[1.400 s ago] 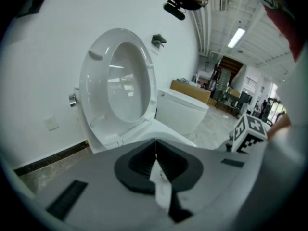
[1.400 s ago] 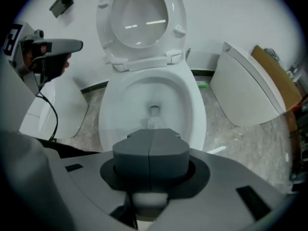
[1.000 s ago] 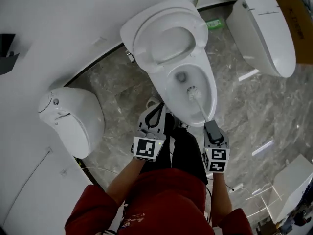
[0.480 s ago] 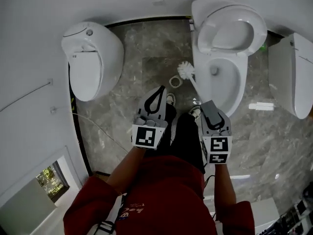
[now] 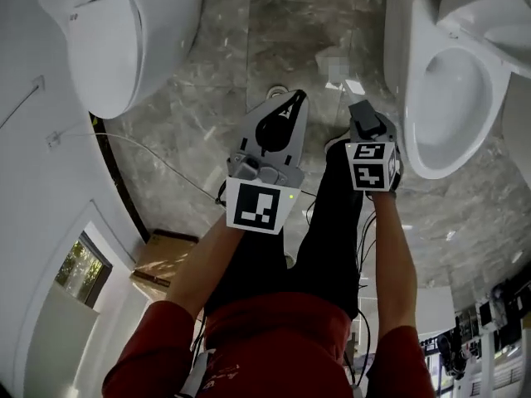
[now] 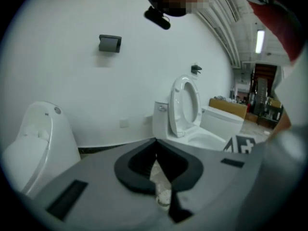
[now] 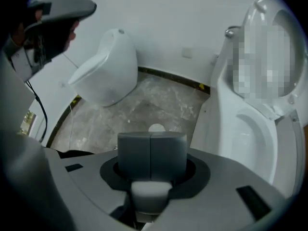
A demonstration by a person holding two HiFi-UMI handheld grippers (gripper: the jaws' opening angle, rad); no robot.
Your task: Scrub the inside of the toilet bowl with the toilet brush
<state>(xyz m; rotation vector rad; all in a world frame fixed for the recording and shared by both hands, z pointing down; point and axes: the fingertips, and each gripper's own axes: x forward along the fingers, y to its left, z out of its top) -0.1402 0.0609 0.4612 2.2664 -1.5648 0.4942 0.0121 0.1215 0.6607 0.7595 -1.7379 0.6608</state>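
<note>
My right gripper points steeply down at the floor beside the white toilet bowl, shut on the dark grey handle of the toilet brush. In the right gripper view a white round shape, the brush head, shows just past the handle, with the bowl to its right. My left gripper hangs beside it, shut and empty. A small round brush holder sits on the floor by its tips. The left gripper view shows the toilet with its seat raised.
A second white toilet stands at the upper left. A thin cable runs over the grey marble floor. A cardboard box lies at the lower left. The person's black-trousered legs stand below the grippers.
The brush has come out of the toilet bowl and swung left and down over the floor. Both grippers moved left and lower. The toilet has slid to the right edge of the head view.
</note>
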